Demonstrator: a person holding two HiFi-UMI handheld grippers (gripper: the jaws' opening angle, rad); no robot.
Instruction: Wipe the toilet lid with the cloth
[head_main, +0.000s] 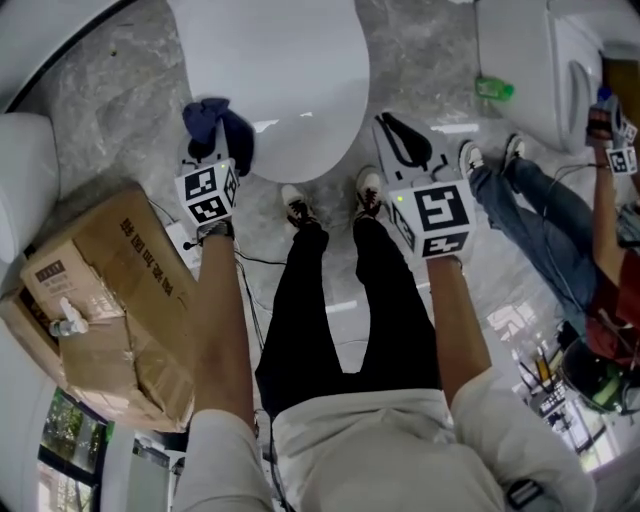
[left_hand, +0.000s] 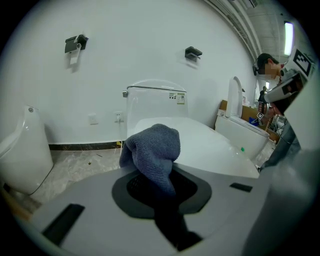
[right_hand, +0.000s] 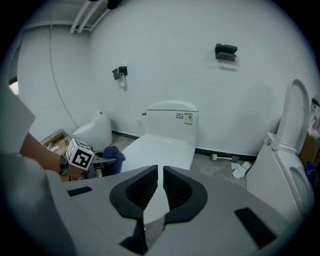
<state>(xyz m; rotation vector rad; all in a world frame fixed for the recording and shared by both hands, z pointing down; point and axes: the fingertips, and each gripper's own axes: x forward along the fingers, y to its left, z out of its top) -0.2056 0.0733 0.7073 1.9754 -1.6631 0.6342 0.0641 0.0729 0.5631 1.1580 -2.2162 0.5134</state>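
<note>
The white toilet lid (head_main: 280, 70) lies closed ahead of me, also seen in the left gripper view (left_hand: 205, 137) and the right gripper view (right_hand: 160, 147). A dark blue cloth (head_main: 212, 118) is bunched in my left gripper (head_main: 212, 140), which hovers at the lid's left edge. In its own view the cloth (left_hand: 155, 142) sticks up from between the jaws of the left gripper (left_hand: 156, 172). My right gripper (head_main: 402, 138) is off the lid's right side, above the floor. Its jaws (right_hand: 160, 172) stand almost together with nothing between them.
A cardboard box (head_main: 110, 300) stands at my left, beside a white fixture (left_hand: 22, 150). A second toilet (head_main: 540, 60) with raised lid stands at the right, a green item (head_main: 493, 90) by it. Another person (head_main: 560, 230) with grippers sits there. My shoes (head_main: 295, 205) are just before the bowl.
</note>
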